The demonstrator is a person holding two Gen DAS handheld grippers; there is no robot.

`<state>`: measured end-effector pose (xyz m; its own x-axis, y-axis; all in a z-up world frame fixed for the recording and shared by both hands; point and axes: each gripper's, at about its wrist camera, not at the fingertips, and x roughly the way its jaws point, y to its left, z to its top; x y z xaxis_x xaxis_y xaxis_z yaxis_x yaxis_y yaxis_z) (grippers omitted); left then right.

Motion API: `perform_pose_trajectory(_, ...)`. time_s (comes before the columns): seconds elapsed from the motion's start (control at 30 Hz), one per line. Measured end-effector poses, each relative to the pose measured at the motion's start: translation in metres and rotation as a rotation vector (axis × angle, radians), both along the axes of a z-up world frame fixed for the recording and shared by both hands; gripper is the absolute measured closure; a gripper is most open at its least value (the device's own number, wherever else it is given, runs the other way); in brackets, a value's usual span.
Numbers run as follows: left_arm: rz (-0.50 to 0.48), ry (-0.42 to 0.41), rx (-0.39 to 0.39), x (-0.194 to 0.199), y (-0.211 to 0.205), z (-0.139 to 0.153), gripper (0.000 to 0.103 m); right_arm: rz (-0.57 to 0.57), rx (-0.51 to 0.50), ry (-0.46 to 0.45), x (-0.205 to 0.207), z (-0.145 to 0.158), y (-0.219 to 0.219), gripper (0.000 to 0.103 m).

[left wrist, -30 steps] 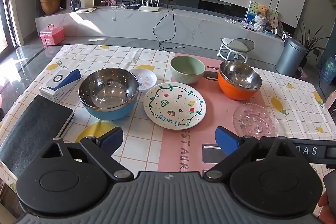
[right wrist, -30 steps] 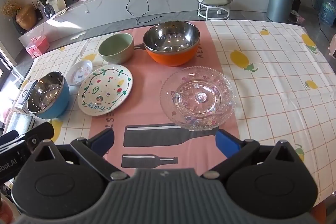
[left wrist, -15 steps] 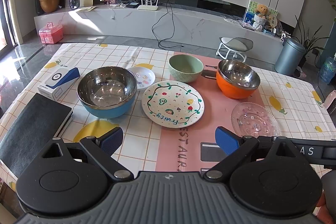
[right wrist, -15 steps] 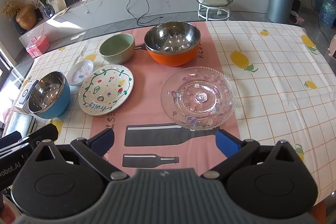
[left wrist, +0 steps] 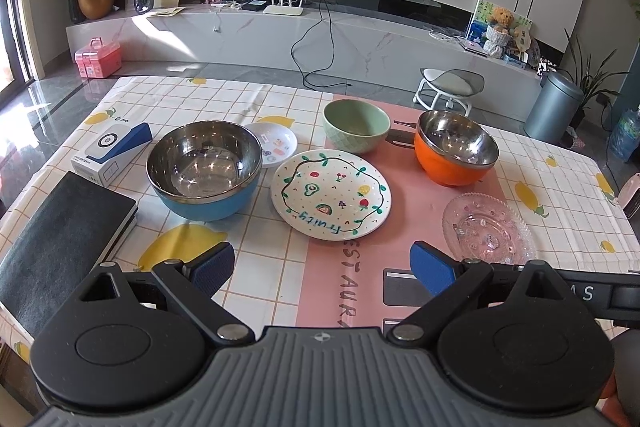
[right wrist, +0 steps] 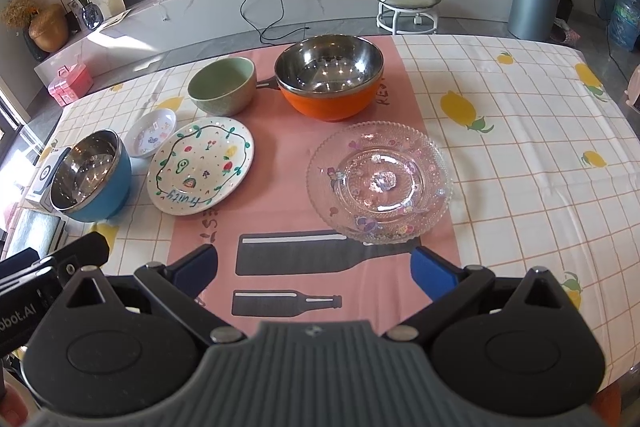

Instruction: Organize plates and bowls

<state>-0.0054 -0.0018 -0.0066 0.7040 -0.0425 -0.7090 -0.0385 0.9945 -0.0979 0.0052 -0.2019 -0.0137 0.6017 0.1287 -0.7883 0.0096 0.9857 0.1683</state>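
Counter (left wrist: 560, 163) with a white plate (left wrist: 330, 200) lettered "Fruity" between the blue bowl (left wrist: 203, 174) and orange bowl (left wrist: 456, 147), glass plate (right wrist: 380, 181) nearest the right gripper (right wrist: 314, 269), a boxed carton (left wrist: 112, 148) at far left; left gripper (left wrist: 322, 269) and right gripper both spread wide, empty.

My right hand-held gripper (right wrist: 314, 273) hangs open above the surface (right wrist: 520, 147), glass plate (right wrist: 380, 181) just beyond its fingertips.

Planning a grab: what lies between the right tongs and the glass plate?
Nothing; only bare pink cloth separates the right tongs from the glass plate, seen in the right wrist view.
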Motion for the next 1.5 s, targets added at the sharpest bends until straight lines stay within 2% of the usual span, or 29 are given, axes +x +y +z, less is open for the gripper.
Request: perform_pose_trajectory(1.5, 0.011, 0.022, -0.036, -0.002, 0.0041, -0.0056, 0.0, 0.008, -0.009, 0.022, -0.0015, -0.0085, 0.0053, 0.003)
